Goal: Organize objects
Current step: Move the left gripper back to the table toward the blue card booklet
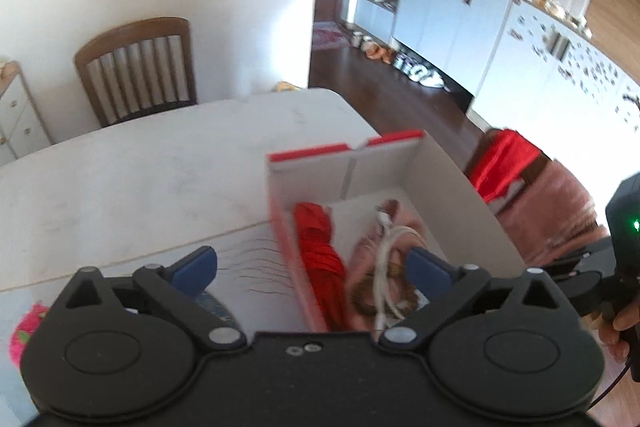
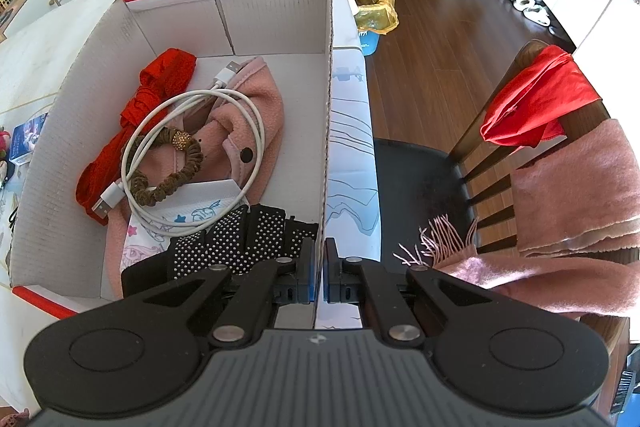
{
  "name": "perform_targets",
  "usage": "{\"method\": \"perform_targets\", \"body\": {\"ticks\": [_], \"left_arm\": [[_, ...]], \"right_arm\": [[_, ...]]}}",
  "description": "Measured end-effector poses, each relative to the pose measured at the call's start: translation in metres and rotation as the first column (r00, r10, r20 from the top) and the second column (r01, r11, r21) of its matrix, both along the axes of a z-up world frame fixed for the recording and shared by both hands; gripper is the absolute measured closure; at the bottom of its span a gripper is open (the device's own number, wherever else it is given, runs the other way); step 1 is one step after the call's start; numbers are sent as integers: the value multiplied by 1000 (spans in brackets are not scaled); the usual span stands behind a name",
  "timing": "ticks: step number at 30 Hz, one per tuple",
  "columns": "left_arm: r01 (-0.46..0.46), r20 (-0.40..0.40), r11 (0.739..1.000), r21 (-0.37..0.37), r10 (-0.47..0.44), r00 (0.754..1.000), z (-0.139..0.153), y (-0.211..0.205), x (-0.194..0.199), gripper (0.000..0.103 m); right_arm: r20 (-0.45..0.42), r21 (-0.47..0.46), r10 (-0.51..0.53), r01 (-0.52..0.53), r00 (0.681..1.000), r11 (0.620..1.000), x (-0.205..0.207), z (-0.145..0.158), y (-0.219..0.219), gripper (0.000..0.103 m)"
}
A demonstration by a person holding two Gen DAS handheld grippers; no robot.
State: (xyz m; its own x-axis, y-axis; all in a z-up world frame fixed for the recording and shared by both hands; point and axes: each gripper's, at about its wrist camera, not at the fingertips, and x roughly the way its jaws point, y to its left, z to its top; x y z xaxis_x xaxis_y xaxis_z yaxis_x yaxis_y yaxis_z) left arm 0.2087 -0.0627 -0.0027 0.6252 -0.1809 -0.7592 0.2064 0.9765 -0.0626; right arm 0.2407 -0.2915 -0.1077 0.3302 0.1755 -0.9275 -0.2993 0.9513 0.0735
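Right gripper [image 2: 319, 269] pinches the box wall; left gripper [image 1: 310, 269] hangs empty with jaws spread wide.

Nearest the right gripper, its closed jaws clamp the right wall of the cardboard box [image 2: 328, 115]. Just beyond its left finger lies a black studded item [image 2: 240, 239], then a brown scrunchie [image 2: 168, 167] inside a white USB cable [image 2: 192, 155] on pink cloth [image 2: 256, 115], red cloth [image 2: 160, 87] farther left.

walls: white | floor [image 2: 432, 39]: dark wood | wooden chair [image 1: 136, 67] | white cabinets [image 1: 448, 11]
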Motion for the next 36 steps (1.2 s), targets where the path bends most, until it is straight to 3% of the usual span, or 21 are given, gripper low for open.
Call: {"method": "perform_targets", "body": {"ticks": [8, 18, 30, 36], "left_arm": [[-116, -37, 993, 13, 117, 992, -7, 57, 6, 1], [-255, -136, 963, 85, 265, 955, -63, 107, 27, 1], [-373, -204, 913, 164, 402, 893, -116, 127, 62, 3], [-382, -221, 902, 201, 422, 879, -134, 125, 70, 7]], "right_arm": [[-5, 1, -2, 2, 1000, 1000, 1, 0, -1, 100], [-8, -13, -5, 5, 1000, 1000, 3, 0, 2, 100], [-13, -24, -18, 18, 1000, 1000, 4, -1, 4, 100], [-14, -27, -21, 21, 1000, 999, 5, -1, 5, 100]]}}
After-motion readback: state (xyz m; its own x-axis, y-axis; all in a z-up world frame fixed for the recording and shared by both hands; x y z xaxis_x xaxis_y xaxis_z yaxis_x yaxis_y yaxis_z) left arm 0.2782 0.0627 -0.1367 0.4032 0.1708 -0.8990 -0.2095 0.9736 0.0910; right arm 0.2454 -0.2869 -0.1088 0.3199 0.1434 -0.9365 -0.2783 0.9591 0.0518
